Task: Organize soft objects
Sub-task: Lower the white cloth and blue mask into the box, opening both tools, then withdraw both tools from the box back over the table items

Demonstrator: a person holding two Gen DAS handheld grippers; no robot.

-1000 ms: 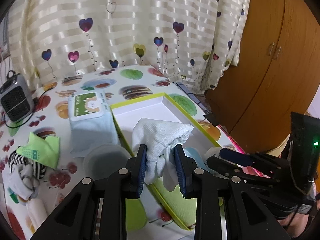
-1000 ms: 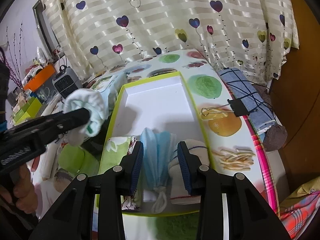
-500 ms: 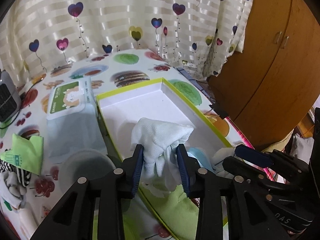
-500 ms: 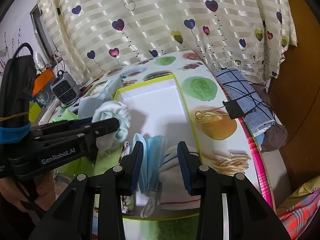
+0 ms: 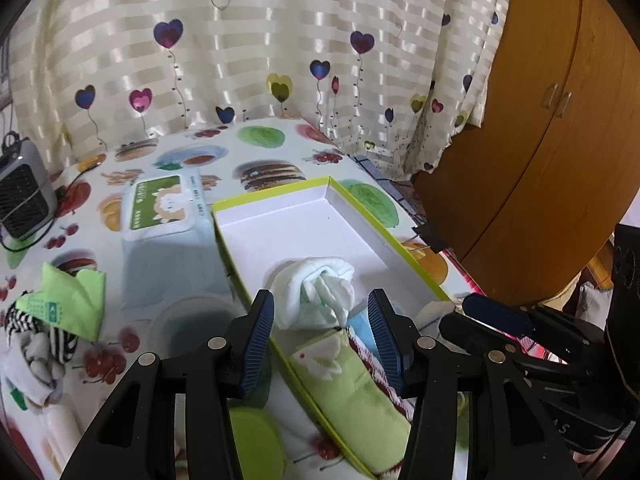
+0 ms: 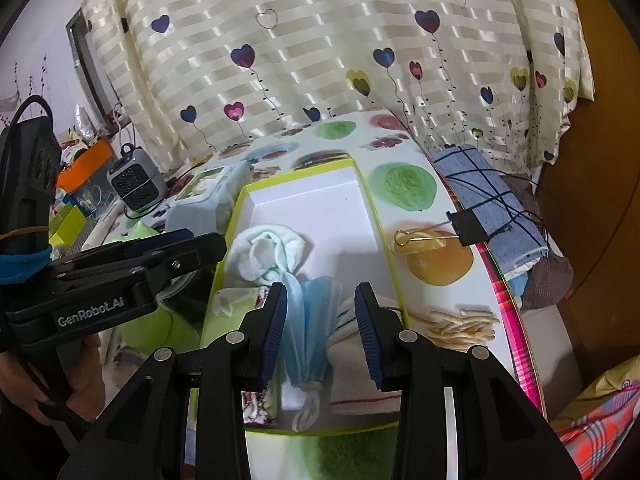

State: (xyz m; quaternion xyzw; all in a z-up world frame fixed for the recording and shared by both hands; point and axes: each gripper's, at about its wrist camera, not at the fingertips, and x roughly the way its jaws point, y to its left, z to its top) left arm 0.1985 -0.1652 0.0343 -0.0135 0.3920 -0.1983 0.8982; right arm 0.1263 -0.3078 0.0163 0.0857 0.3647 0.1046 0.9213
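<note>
A white rolled sock point(image 5: 316, 292) lies inside the green-rimmed white box point(image 5: 288, 228), free of my left gripper point(image 5: 320, 332), which is open just in front of it. It also shows in the right wrist view point(image 6: 268, 252). The box point(image 6: 304, 204) also holds a green sock point(image 5: 352, 392), a blue face mask point(image 6: 316, 320) and a white striped sock point(image 6: 352, 352). My right gripper point(image 6: 322, 324) is open and empty above the mask.
A wet-wipes pack point(image 5: 164, 232), a green cloth point(image 5: 64, 300), a striped sock point(image 5: 36, 344) and a small heater point(image 5: 20, 196) are left of the box. A binder clip point(image 6: 452, 228) and blue cloth point(image 6: 480, 196) sit at the right table edge. A wooden cabinet point(image 5: 540, 140) stands right.
My left gripper carried the white sock over the box, opened and let it go; the sock now rests on the box floor. The right gripper stayed open over the mask.
</note>
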